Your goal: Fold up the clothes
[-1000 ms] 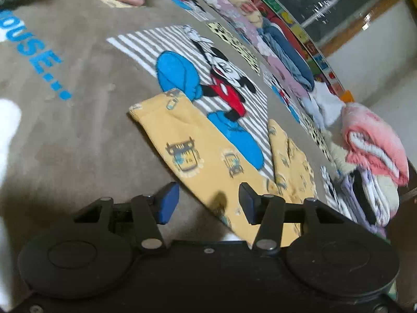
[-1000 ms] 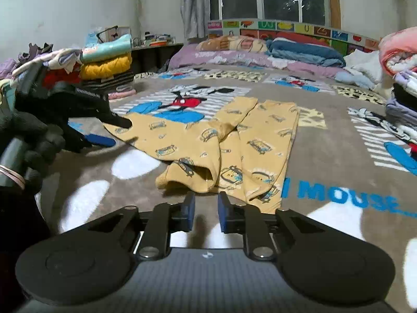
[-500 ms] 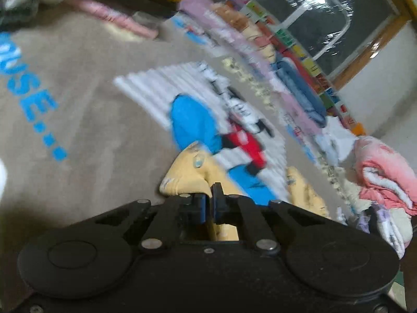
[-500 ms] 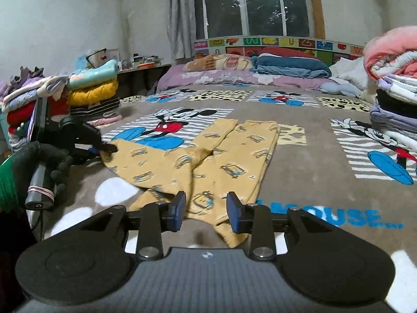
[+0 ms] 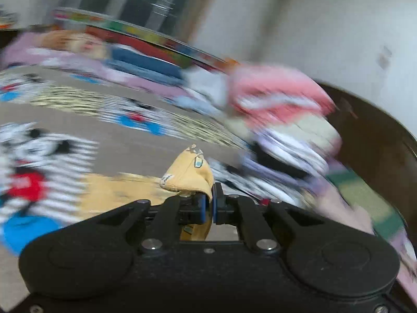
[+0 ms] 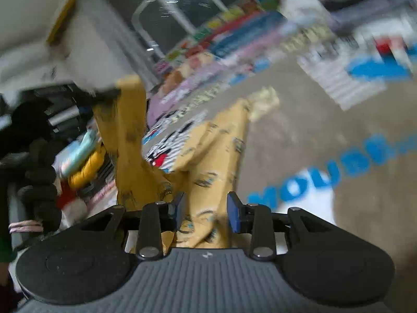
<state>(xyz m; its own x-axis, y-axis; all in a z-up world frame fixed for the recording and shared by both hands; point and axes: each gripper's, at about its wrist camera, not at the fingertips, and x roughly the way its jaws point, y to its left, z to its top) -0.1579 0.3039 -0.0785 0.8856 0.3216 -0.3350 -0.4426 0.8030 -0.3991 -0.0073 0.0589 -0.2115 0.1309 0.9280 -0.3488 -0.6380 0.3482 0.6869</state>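
Left wrist view, blurred: left gripper [image 5: 207, 206] low over the bed, jaws pinched on a fold of the yellow pants [image 5: 191, 176], fabric bunched above the blue pads; rest of the garment trailing left over the cartoon-mouse blanket [image 5: 146, 151]; stacked folded clothes [image 5: 281, 120] close on the right. Right wrist view, tilted and blurred: right gripper [image 6: 206, 210] with jaws spread, holding nothing, yellow pants between and beyond the fingers; one leg lifted up at left toward a dark gloved hand [image 6: 39, 180] on the other tool; blue letters "MOUS" readable on the blanket.
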